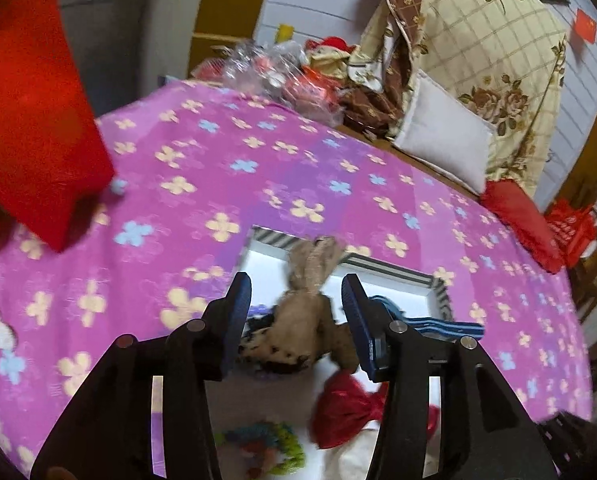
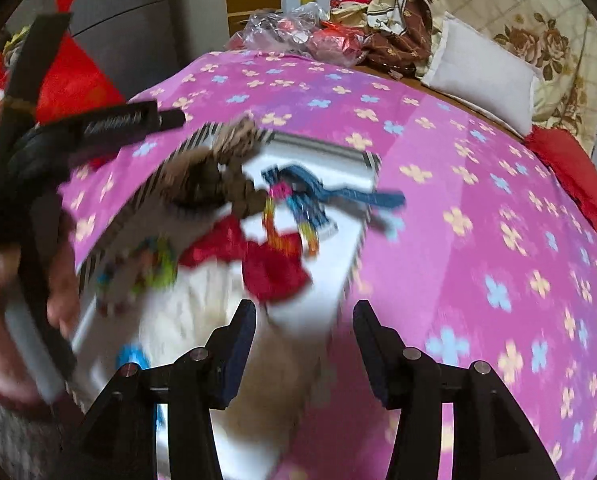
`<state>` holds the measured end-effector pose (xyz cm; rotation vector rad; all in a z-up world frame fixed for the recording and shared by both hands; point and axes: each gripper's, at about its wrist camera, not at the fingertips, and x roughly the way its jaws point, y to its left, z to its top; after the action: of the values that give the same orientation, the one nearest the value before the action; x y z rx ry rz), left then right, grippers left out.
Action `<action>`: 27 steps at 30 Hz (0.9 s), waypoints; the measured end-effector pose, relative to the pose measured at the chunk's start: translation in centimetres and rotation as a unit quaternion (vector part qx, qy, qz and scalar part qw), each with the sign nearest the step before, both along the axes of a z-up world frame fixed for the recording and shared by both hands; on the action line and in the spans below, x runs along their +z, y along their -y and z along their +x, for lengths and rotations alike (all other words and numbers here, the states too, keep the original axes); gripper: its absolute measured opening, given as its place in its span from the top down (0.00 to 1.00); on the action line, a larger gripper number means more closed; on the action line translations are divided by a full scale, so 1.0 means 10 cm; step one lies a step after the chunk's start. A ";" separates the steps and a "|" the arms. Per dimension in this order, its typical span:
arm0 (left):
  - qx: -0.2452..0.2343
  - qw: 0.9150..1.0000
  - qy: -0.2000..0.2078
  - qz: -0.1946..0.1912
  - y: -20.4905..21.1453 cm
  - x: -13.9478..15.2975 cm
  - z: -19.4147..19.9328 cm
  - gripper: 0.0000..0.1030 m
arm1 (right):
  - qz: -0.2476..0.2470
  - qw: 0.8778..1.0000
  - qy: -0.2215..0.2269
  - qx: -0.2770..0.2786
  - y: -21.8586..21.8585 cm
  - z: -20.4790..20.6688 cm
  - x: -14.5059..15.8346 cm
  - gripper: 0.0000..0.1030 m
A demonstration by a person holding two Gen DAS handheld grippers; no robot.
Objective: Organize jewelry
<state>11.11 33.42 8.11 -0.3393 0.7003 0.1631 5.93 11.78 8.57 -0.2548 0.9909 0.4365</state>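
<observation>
A white box with a striped rim (image 1: 382, 269) (image 2: 318, 145) lies on the purple flowered cloth. It holds a tan burlap bow (image 1: 312, 288) (image 2: 226, 160), a red bow (image 1: 346, 408) (image 2: 270, 264), a blue striped band (image 1: 442, 326) (image 2: 310, 188), a dotted piece (image 1: 270, 346) and a green bead bracelet (image 1: 270, 446) (image 2: 158, 260). My left gripper (image 1: 296, 304) is open, its fingers on either side of the burlap bow. My right gripper (image 2: 304, 332) is open over the box's near edge. The left gripper also shows, blurred, at the left in the right wrist view (image 2: 130, 124).
A red cushion (image 1: 30, 120) leans at the left. A white pillow (image 1: 446, 136) (image 2: 486, 76), a floral quilt (image 1: 498, 60), crumpled plastic bags (image 1: 274, 68) and red cloth (image 1: 522, 220) lie along the far and right edges of the cloth.
</observation>
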 end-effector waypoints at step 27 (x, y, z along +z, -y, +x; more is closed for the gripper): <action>-0.028 0.994 0.030 0.105 1.27 0.34 -1.47 0.41 | -0.029 0.987 0.115 -0.104 1.37 -1.23 0.40 0.45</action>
<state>-3.59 20.68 11.48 -0.1231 0.6269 0.1714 -6.42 -1.92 12.60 -0.2459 0.7941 0.1823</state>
